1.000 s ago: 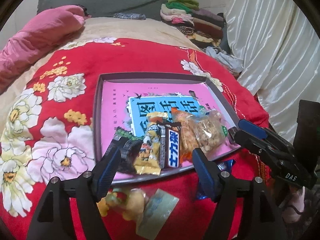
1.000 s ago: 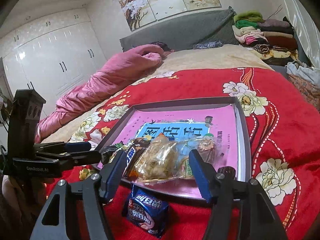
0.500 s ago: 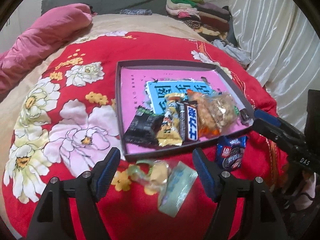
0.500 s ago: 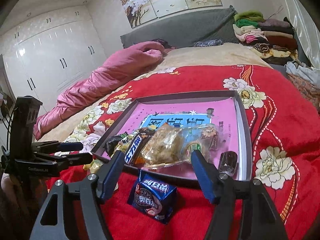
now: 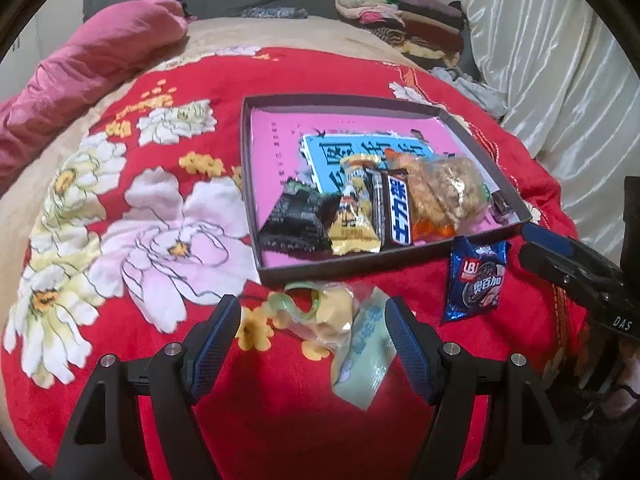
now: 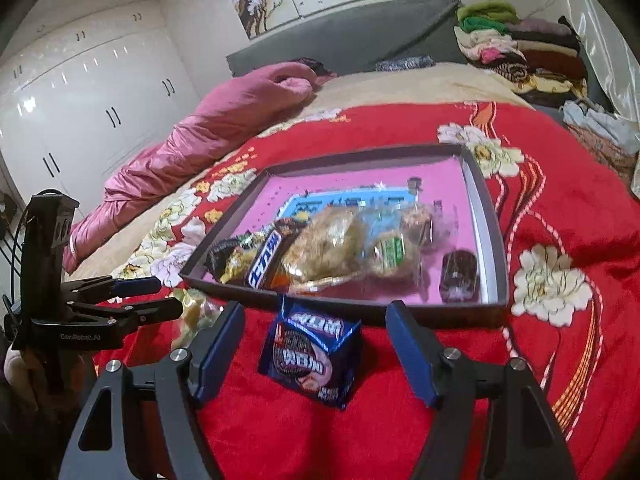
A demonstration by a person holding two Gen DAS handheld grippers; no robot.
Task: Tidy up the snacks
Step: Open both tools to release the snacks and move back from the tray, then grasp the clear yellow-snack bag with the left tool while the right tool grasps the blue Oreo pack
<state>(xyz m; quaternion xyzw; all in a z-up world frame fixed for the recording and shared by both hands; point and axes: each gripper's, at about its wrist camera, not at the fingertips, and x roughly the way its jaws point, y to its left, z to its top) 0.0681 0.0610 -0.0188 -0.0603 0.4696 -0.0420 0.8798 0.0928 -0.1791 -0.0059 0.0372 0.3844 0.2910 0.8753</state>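
In the left wrist view, the left gripper [image 5: 314,322] is seen with its jaws wide and nothing pressed between the pads. Compared with a second ago, the shallow box [image 5: 352,266] is now seen higher in the frame, and the clear packet of yellow snacks [image 5: 320,314] with the pale green sachet [image 5: 366,354], which then lay low behind the fingers, are now framed between the fingertips at lower centre, on the red blanket [image 5: 160,92] just outside the box's near wall. A pick-up of these two is judged to be the step in hand. Inside the box, a black packet [image 5: 294,220], a yellow wrapper [image 5: 352,220] and a chocolate bar [image 5: 396,210] are lined up near the front wall. The blue cookie packet [image 5: 476,280] is shown at right, beside the right gripper [image 5: 546,246].

In the right wrist view, the right gripper [image 6: 316,338] is shown with jaws that have just been opening; they stand wide, with the blue cookie packet [image 6: 314,360] between the fingers but untouched by the pads. It lies on the blanket, just before the box [image 6: 440,314]. A small dark sweet [image 6: 458,276] at the box's right side is plainly seen here, barely in the other view; the green sachet is hidden here behind the left gripper [image 6: 160,296].
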